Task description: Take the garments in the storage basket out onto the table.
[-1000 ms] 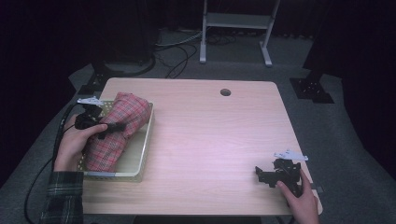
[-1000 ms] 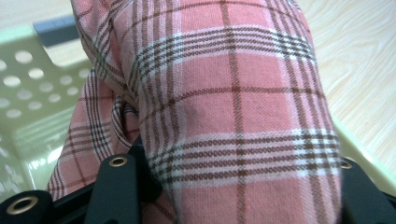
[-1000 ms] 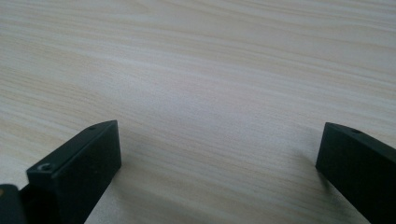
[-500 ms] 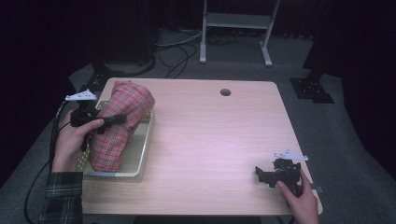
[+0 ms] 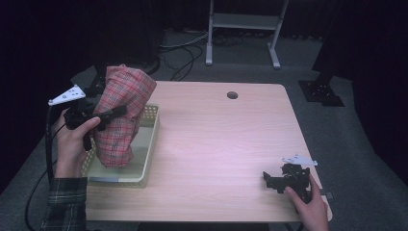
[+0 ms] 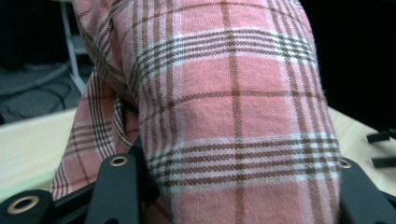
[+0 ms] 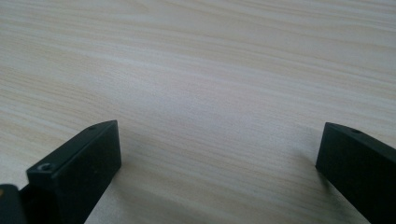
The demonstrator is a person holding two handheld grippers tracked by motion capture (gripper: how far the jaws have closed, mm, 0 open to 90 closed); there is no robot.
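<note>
The left gripper view shows the plaid cloth bunched between its jaws; the high view shows the left gripper grasping it above the basket. The right gripper rests released on the surface, hand low.

I note woven pink plaid cloth of soft matt weave, a pale perforated plastic basket, a smooth matt light wood-grain table, and matt black jaws with brass-coloured screw inserts.
</note>
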